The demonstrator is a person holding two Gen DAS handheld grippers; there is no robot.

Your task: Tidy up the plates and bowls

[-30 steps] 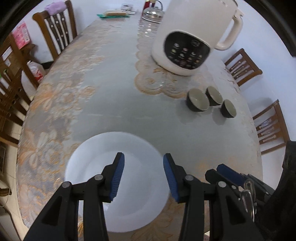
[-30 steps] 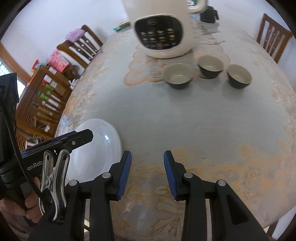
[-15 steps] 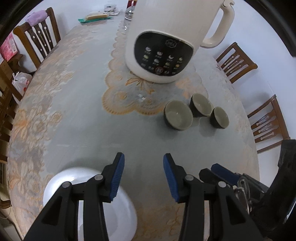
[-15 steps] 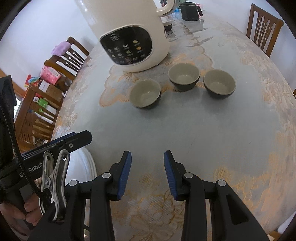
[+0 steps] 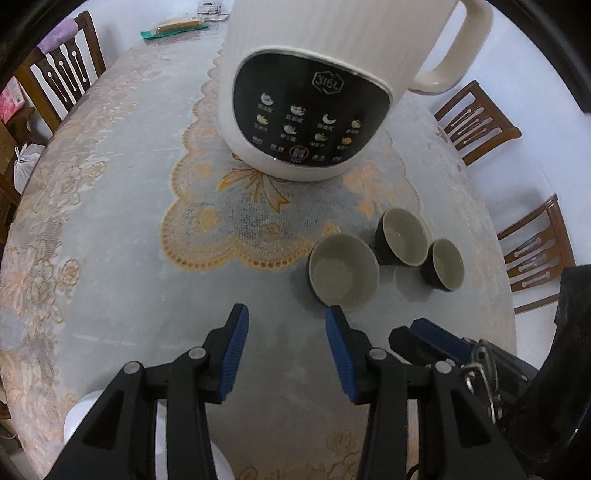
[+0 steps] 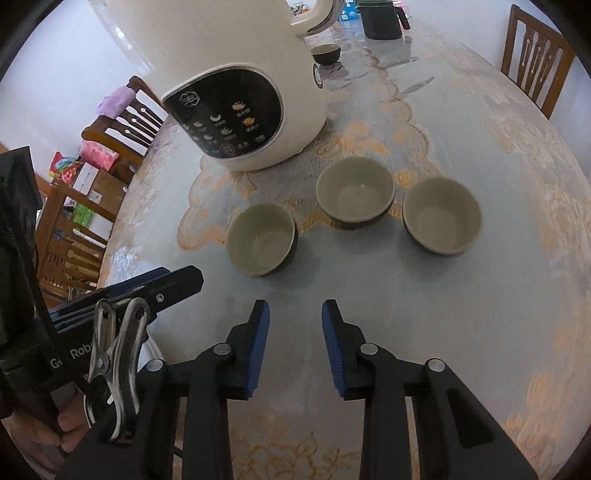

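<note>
Three small dark bowls with pale insides stand upright on the table: a near-left bowl (image 6: 261, 244) (image 5: 343, 272), a middle bowl (image 6: 355, 191) (image 5: 403, 236) and a right bowl (image 6: 441, 220) (image 5: 445, 264). My left gripper (image 5: 284, 317) is open and empty, its right fingertip just short of the near-left bowl. My right gripper (image 6: 295, 312) is open and empty, a little in front of the bowls. A white plate (image 5: 79, 417) lies on the table under my left gripper, mostly hidden; a sliver of the plate shows in the right wrist view (image 6: 153, 349).
A large cream electric kettle (image 5: 314, 92) (image 6: 236, 85) stands on a lace doily (image 5: 229, 218) behind the bowls. Wooden chairs (image 5: 476, 122) ring the table. A black jug (image 6: 382, 18) and another small bowl (image 6: 325, 52) sit at the far end.
Both grippers have moved forward over the table toward the three bowls. The white plate has slid back out of the left gripper's view, to beneath it. Both stay open.
</note>
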